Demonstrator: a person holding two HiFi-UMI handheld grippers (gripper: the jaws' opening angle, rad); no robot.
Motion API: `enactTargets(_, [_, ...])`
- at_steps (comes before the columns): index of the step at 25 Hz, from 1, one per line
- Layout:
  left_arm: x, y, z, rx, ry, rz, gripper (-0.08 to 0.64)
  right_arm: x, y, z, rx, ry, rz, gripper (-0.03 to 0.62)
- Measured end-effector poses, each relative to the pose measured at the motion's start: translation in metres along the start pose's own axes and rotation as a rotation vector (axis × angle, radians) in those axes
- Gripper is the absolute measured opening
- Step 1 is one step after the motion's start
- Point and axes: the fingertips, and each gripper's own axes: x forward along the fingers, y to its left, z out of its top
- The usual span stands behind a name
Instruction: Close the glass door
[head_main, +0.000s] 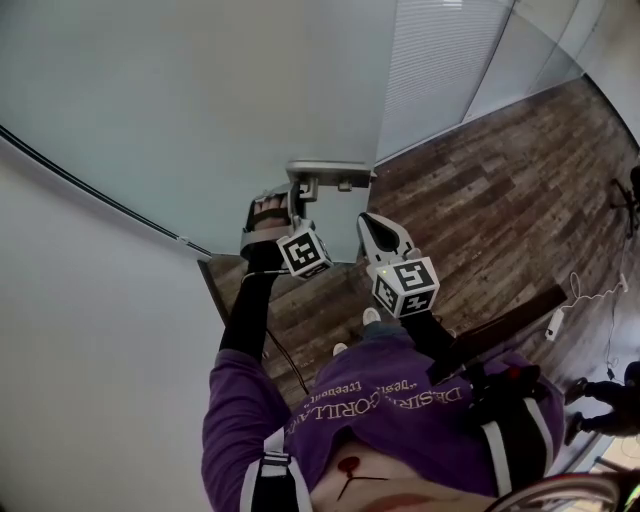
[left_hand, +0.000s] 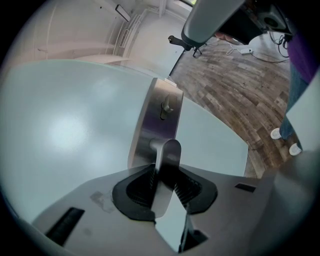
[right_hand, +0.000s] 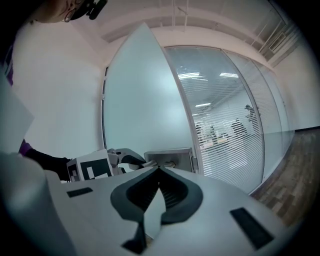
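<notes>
The frosted glass door (head_main: 200, 110) carries a steel handle plate (head_main: 330, 172) at its edge. In the left gripper view the plate (left_hand: 152, 117) bears a flat steel lever handle (left_hand: 168, 152). That lever runs between the dark pads of my left gripper (left_hand: 164, 182), which press on it from both sides. From the head view my left gripper (head_main: 299, 192) reaches up to the plate. My right gripper (head_main: 372, 224) hangs just right of it, shut and holding nothing. In the right gripper view its tips (right_hand: 159, 171) meet, with the plate (right_hand: 172, 157) and my left gripper (right_hand: 122, 160) beyond.
A white wall (head_main: 90, 330) meets the door on the left. Right of the door stands a glass partition with blinds (head_main: 440, 70). Wood plank floor (head_main: 500, 200) lies below, with a power strip and cables (head_main: 560, 320) at the right. A black office chair base (left_hand: 182, 42) stands farther off.
</notes>
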Motion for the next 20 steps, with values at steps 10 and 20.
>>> enactTargets(10, [0.011, -0.002, -0.006, 0.004, 0.023, 0.026, 0.095, 0.013, -0.001, -0.007, -0.011, 0.006, 0.055, -0.009])
enactTargets(20, [0.016, 0.006, -0.001, -0.032, 0.065, 0.014, 0.095, 0.006, -0.024, 0.0, -0.014, 0.007, 0.069, -0.009])
